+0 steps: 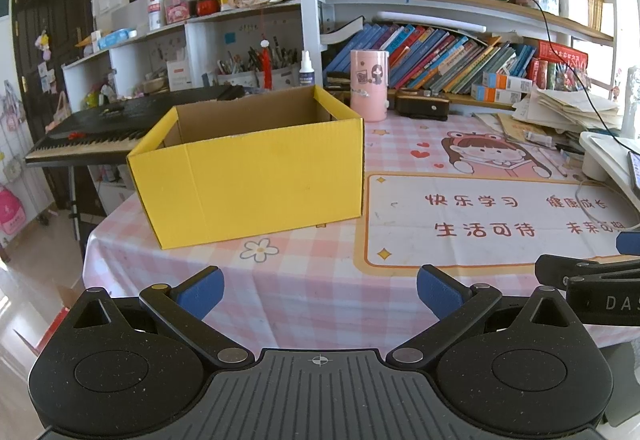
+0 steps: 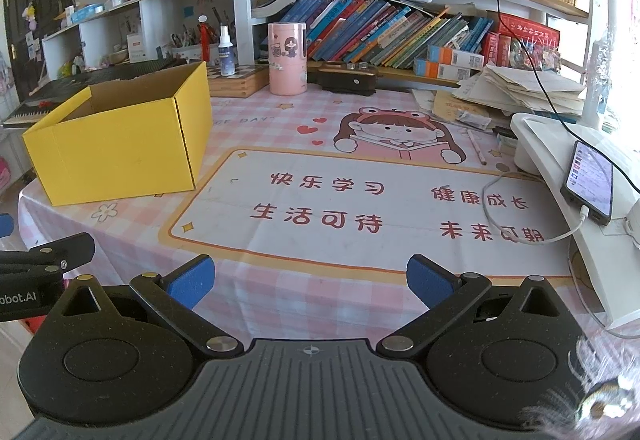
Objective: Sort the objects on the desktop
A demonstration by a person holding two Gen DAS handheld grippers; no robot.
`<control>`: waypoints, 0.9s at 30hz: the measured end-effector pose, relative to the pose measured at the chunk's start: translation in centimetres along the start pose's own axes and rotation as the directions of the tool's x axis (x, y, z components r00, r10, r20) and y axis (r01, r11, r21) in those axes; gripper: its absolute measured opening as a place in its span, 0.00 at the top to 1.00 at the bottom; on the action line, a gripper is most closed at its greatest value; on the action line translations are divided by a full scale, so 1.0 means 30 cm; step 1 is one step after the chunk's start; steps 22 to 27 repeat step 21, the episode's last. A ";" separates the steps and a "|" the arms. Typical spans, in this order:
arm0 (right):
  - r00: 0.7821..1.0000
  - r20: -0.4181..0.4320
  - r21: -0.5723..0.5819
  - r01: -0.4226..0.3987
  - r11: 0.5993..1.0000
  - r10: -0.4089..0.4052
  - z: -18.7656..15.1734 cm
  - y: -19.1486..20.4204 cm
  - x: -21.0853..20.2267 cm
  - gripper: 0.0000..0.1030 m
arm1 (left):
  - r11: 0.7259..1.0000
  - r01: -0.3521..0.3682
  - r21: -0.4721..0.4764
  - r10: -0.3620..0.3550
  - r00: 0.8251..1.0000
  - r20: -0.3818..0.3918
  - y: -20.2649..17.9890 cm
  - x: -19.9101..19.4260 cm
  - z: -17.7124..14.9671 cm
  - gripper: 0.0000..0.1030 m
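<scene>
An open yellow cardboard box [image 1: 248, 176] [image 2: 120, 156] stands on the left part of the desk; what lies inside it is hidden from both views. A pink cylindrical holder [image 1: 369, 85] [image 2: 287, 58] stands behind it, beside a dark case [image 1: 422, 105] [image 2: 348, 80]. A pencil [image 2: 477, 147] lies on the printed pink mat [image 1: 480, 216] [image 2: 340, 208]. My left gripper [image 1: 320, 292] hovers open near the desk's front edge, short of the box. My right gripper [image 2: 310, 280] is open over the mat's front, holding nothing. Each gripper shows at the other view's edge.
A white stand [image 2: 568, 176] on the right carries a charging phone [image 2: 589, 182] with its cable [image 2: 520, 216] looping onto the mat. Loose papers [image 2: 520, 88] pile at back right. Book rows [image 2: 392, 36] fill the shelves. A keyboard [image 1: 104, 128] sits off the desk's left.
</scene>
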State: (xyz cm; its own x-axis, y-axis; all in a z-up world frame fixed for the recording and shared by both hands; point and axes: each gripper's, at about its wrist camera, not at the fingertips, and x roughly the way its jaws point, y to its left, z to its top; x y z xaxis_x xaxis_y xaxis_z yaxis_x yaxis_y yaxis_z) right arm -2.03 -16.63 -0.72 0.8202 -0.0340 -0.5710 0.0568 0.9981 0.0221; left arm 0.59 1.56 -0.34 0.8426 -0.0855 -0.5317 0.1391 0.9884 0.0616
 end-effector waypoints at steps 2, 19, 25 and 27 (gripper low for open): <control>1.000 -0.001 0.000 0.000 1.000 0.000 0.000 0.000 0.000 0.00 | 1.000 0.001 -0.001 -0.001 1.000 0.000 0.000 0.000 0.000 0.00; 1.000 -0.010 -0.001 -0.005 1.000 0.005 -0.001 0.004 0.006 0.00 | 0.999 0.022 -0.029 -0.022 1.000 0.001 0.007 0.001 -0.003 0.00; 1.000 -0.011 0.000 -0.005 1.000 0.005 -0.001 0.004 0.006 0.00 | 0.999 0.023 -0.030 -0.022 1.000 0.004 0.007 0.001 -0.003 0.00; 1.000 -0.011 0.000 -0.005 1.000 0.005 -0.001 0.004 0.006 0.00 | 0.999 0.023 -0.030 -0.022 1.000 0.004 0.007 0.001 -0.003 0.00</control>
